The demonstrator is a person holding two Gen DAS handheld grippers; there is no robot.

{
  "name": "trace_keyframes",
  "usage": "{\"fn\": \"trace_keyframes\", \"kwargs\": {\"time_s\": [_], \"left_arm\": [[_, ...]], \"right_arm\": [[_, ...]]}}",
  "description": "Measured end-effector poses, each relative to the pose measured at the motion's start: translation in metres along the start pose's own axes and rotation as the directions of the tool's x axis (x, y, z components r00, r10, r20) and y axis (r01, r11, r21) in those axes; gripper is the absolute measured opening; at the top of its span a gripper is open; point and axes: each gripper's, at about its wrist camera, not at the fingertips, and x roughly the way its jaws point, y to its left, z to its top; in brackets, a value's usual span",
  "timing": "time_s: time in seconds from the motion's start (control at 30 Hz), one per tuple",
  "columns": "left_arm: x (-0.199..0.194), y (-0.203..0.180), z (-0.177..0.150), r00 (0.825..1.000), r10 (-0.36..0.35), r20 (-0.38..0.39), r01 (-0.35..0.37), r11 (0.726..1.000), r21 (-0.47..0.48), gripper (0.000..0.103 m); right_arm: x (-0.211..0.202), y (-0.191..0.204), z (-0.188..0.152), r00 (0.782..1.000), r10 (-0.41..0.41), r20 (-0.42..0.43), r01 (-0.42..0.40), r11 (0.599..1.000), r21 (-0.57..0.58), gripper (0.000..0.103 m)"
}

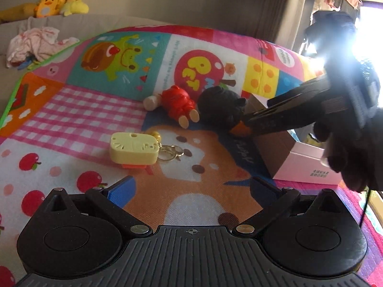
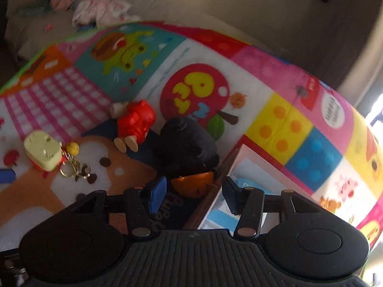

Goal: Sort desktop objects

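Note:
A black plush toy (image 1: 220, 105) (image 2: 186, 143) with an orange underside (image 2: 191, 184) lies on the colourful mat (image 1: 83, 119), against a box's brown side. My right gripper (image 2: 194, 191) (image 1: 249, 122) reaches it; the orange part sits between the blue pads (image 2: 158, 193), with gaps showing on both sides. A red figure (image 1: 179, 102) (image 2: 136, 122) lies on its side just left of the plush. Further left is a pale yellow block keychain (image 1: 134, 149) (image 2: 43, 153) with metal rings. My left gripper (image 1: 191, 189) hovers open over the mat, with nothing between its fingers.
An open box (image 1: 308, 165) (image 2: 241, 165) with pink and brown sides stands at the right on the mat, with something light blue inside. Behind the mat, a grey sofa (image 1: 107, 21) carries yellow plush toys (image 1: 59, 0) and crumpled pink clothes (image 1: 33, 43). Strong window glare fills the upper right.

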Motion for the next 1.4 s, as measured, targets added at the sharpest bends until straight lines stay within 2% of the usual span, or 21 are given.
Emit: {"fn": "trace_keyframes", "kwargs": {"time_s": [0.07,0.13,0.2,0.27,0.33,0.43,0.47,0.6,0.73,0.83,1.0,1.1,1.23,1.27,1.3,1.33,1.4], "left_arm": [[0.000,0.005,0.001,1.000,0.007,0.008,-0.007,0.999,-0.032,0.103],[-0.002,0.013,0.003,0.998,0.049,0.028,-0.046,0.996,-0.075,0.103],[-0.006,0.020,0.005,0.991,0.113,0.066,-0.106,0.988,-0.109,0.103],[-0.012,0.028,0.007,0.977,0.184,0.109,-0.168,0.975,-0.145,0.103],[-0.015,0.036,0.008,0.969,0.212,0.124,-0.188,0.965,-0.184,0.103],[-0.011,0.044,0.011,0.975,0.203,0.095,-0.179,0.960,-0.217,0.103],[-0.011,0.044,0.011,0.975,0.202,0.094,-0.178,0.960,-0.217,0.103],[-0.011,0.042,0.010,0.976,0.194,0.095,-0.172,0.964,-0.201,0.103],[-0.010,0.039,0.008,0.978,0.188,0.089,-0.168,0.967,-0.192,0.103],[-0.009,0.039,0.008,0.976,0.196,0.093,-0.175,0.965,-0.194,0.103],[-0.014,0.048,0.009,0.954,0.270,0.132,-0.228,0.936,-0.267,0.103],[-0.013,0.055,0.010,0.955,0.273,0.118,-0.227,0.926,-0.303,0.103],[-0.013,0.058,0.010,0.960,0.258,0.113,-0.214,0.928,-0.304,0.103],[-0.013,0.058,0.009,0.960,0.256,0.111,-0.212,0.929,-0.304,0.103],[-0.013,0.059,0.009,0.961,0.253,0.109,-0.209,0.928,-0.307,0.103],[-0.013,0.060,0.009,0.962,0.250,0.107,-0.207,0.928,-0.310,0.103],[-0.012,0.061,0.009,0.964,0.244,0.100,-0.202,0.927,-0.318,0.103]], "right_arm": [[0.021,0.016,0.008,0.998,-0.041,-0.038,0.036,0.992,-0.125,0.051],[0.039,0.026,0.010,0.995,-0.073,-0.071,0.055,0.974,-0.219,0.051],[0.052,0.030,0.010,0.990,-0.106,-0.092,0.078,0.959,-0.271,0.051],[0.061,0.033,0.006,0.987,-0.130,-0.099,0.095,0.951,-0.295,0.051],[0.059,0.035,0.003,0.987,-0.140,-0.078,0.111,0.948,-0.300,0.048],[0.038,0.040,-0.007,0.992,-0.118,-0.042,0.100,0.949,-0.299,0.032],[0.028,0.041,-0.012,0.994,-0.102,-0.033,0.088,0.951,-0.295,0.007],[-0.019,0.040,-0.036,1.000,-0.009,-0.028,0.001,0.964,-0.267,0.007],[-0.056,0.037,-0.061,0.996,0.079,-0.042,-0.087,0.969,-0.232,0.007],[-0.071,0.036,-0.071,0.994,0.111,-0.020,-0.112,0.976,-0.186,0.007],[-0.063,0.050,-0.065,0.995,0.060,0.083,-0.047,0.988,-0.148,0.036],[-0.035,0.069,-0.055,0.992,0.009,0.122,0.014,0.982,-0.188,0.036],[0.005,0.083,-0.045,0.994,-0.054,0.091,0.073,0.973,-0.218,0.036],[0.012,0.081,-0.043,0.994,-0.061,0.088,0.078,0.976,-0.203,0.033],[0.015,0.078,-0.041,0.994,-0.061,0.088,0.077,0.980,-0.183,0.018],[0.016,0.076,-0.040,0.995,-0.057,0.085,0.070,0.983,-0.168,0.010],[0.011,0.071,-0.040,0.994,-0.047,0.100,0.061,0.988,-0.145,0.004]]}}
